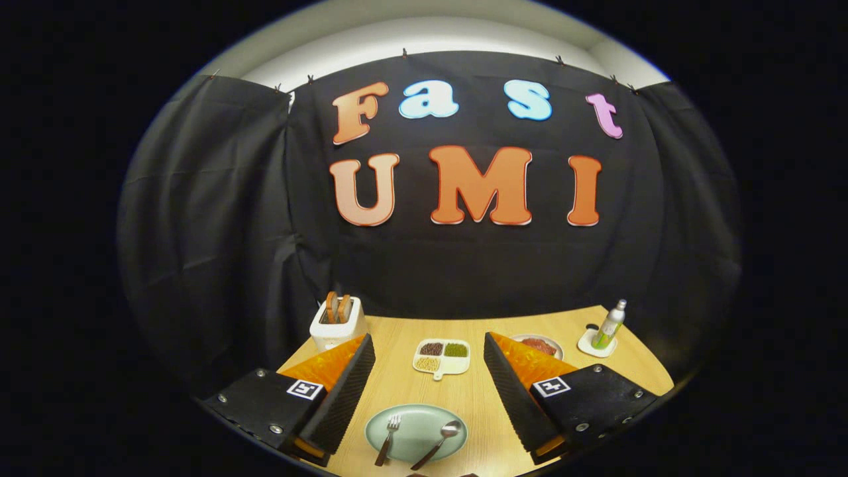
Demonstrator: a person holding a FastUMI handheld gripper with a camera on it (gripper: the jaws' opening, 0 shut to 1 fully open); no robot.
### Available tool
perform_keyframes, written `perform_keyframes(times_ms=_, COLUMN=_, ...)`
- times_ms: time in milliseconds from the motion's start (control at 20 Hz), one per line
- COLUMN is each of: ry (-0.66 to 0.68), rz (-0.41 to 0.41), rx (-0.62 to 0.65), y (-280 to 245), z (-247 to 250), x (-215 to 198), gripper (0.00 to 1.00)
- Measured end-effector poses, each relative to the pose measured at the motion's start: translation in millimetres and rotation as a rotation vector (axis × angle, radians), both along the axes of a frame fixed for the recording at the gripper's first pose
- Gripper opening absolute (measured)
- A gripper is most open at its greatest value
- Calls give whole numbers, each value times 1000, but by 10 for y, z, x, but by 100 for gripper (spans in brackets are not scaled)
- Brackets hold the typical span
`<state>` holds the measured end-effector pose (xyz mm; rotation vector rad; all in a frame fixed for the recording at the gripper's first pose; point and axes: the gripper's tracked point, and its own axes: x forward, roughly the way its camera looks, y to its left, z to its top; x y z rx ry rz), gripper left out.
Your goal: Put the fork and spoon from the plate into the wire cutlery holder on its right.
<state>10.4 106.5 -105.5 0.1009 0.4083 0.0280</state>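
A pale green plate (pixel 417 424) lies on the wooden table between my two fingers, near the table's front edge. A fork (pixel 389 438) rests on the plate's left side with its tines pointing away from me. A spoon (pixel 438 442) rests on the plate's right side, bowl up and away, handle slanting toward me. My gripper (pixel 429 387) hangs above the table, open wide, with nothing between its fingers. The left finger (pixel 344 391) and right finger (pixel 513 391) flank the plate without touching it.
A white toaster (pixel 338 322) with bread slices stands at the back left. A white divided dish (pixel 442 358) of beans and grains sits beyond the plate. A small plate of red food (pixel 540 345) and a green bottle (pixel 608 326) on a white coaster are at the back right.
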Motion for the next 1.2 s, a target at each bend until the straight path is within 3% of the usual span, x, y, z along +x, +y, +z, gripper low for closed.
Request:
perform_keyframes(times_ms=350, ry=301, rz=11, rx=30, y=-80, z=-791, x=-40, gripper=99)
perform_keyframes(times_ms=650, ry=671, rz=106, rx=64, y=10, z=-1659, x=-362, gripper=97)
perform_keyframes(times_ms=950, ry=913, rz=159, rx=30, y=107, z=-2332, x=-596, gripper=78)
perform_keyframes(times_ms=1200, ry=1071, rz=141, rx=70, y=194, z=-2745, x=-747, gripper=65)
